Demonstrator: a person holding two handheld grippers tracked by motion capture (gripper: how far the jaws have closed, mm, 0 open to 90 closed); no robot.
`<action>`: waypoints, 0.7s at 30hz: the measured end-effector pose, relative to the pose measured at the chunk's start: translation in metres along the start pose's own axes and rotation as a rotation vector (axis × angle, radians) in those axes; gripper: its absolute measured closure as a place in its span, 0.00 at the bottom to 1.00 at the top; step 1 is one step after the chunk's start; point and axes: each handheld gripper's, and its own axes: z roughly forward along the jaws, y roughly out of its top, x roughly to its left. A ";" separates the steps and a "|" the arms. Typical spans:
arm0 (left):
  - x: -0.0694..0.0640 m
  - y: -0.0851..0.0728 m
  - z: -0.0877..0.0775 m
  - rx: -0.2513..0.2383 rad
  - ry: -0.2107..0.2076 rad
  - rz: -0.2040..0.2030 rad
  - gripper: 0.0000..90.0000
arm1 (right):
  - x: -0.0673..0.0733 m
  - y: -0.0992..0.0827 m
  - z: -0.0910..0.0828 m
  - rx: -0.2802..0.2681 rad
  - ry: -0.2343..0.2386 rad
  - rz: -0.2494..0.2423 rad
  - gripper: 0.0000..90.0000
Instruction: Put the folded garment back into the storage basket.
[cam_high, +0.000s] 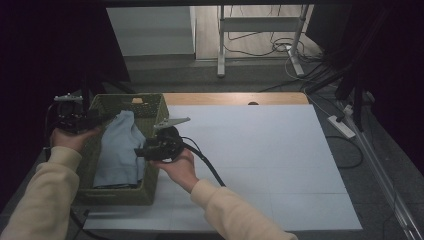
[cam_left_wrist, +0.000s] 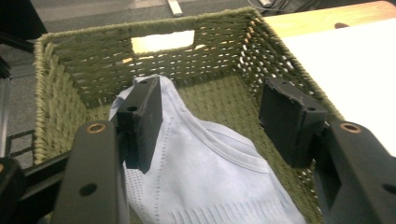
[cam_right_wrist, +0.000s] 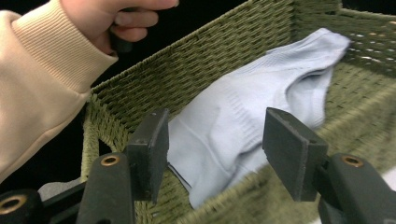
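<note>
A: What sits closest in the high view?

B: The person's cream sleeves, rising from the bottom edge. The bench (cam_high: 280, 165) with its white cover runs through the middle and right of the frame.

A: And the next biggest thing?

B: A green woven basket (cam_high: 150, 107) at the left of centre, standing on the left edge of the bench. Inside it lies a light blue garment (cam_high: 119, 150), one end riding up toward the far wall, the rest spread across the bottom.

A: Where are the tongs?

B: The left tongs (cam_high: 92, 118) hang over the basket's left rim, upper left of the garment. Seen from the left gripper view, the left tongs (cam_left_wrist: 219, 123) stand spread above the cloth, nothing pinched.

A: And the other pair?

B: The right tongs (cam_high: 139, 152) reach over the basket's right wall, just beside the garment. In the right gripper view the right tongs (cam_right_wrist: 215, 149) are spread too, the garment (cam_right_wrist: 243, 116) showing beyond the gap, not gripped.
</note>
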 end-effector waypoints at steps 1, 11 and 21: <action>-0.002 -0.001 -0.002 -0.004 -0.004 0.001 0.44 | -0.002 -0.001 -0.004 -0.004 -0.004 -0.001 0.46; -0.030 -0.018 -0.012 -0.031 -0.059 0.018 0.44 | -0.021 -0.010 -0.040 -0.040 -0.027 0.010 0.45; -0.063 -0.035 -0.016 -0.052 -0.109 0.050 0.44 | -0.042 -0.028 -0.085 -0.071 -0.058 0.025 0.46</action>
